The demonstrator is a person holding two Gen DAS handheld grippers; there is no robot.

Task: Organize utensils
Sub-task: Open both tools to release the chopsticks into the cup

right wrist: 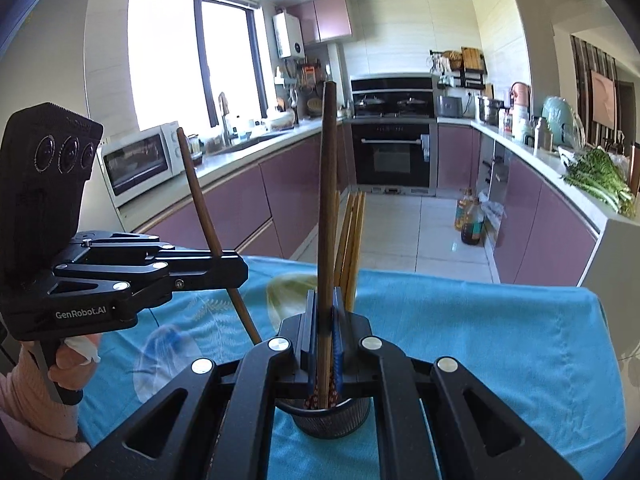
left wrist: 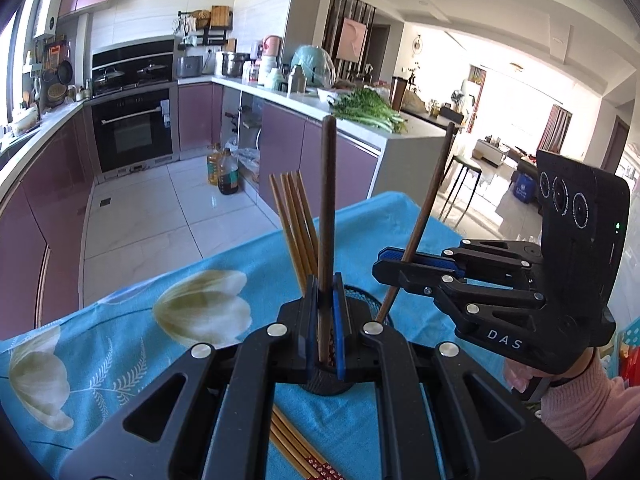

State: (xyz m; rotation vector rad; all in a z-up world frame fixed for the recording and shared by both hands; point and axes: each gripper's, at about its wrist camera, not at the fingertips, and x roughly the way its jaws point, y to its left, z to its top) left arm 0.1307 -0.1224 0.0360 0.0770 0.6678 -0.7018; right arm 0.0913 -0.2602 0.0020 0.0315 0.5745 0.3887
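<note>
My left gripper (left wrist: 327, 282) is shut on a dark brown chopstick (left wrist: 328, 208) held upright over a black mesh holder (left wrist: 352, 294). My right gripper (right wrist: 325, 300) is shut on a second dark brown chopstick (right wrist: 327, 200), upright, its lower end in the holder (right wrist: 332, 416). Several light bamboo chopsticks (left wrist: 294, 220) stand in the holder; they also show in the right wrist view (right wrist: 352, 236). Each gripper shows in the other's view: the right one (left wrist: 404, 260), the left one (right wrist: 228, 268).
The holder stands on a table with a blue flowered cloth (left wrist: 120, 344). More bamboo chopsticks (left wrist: 296, 448) lie on the cloth near me. Beyond the table edge is tiled floor with oil bottles (left wrist: 224, 172), purple cabinets and a counter with greens (left wrist: 368, 110).
</note>
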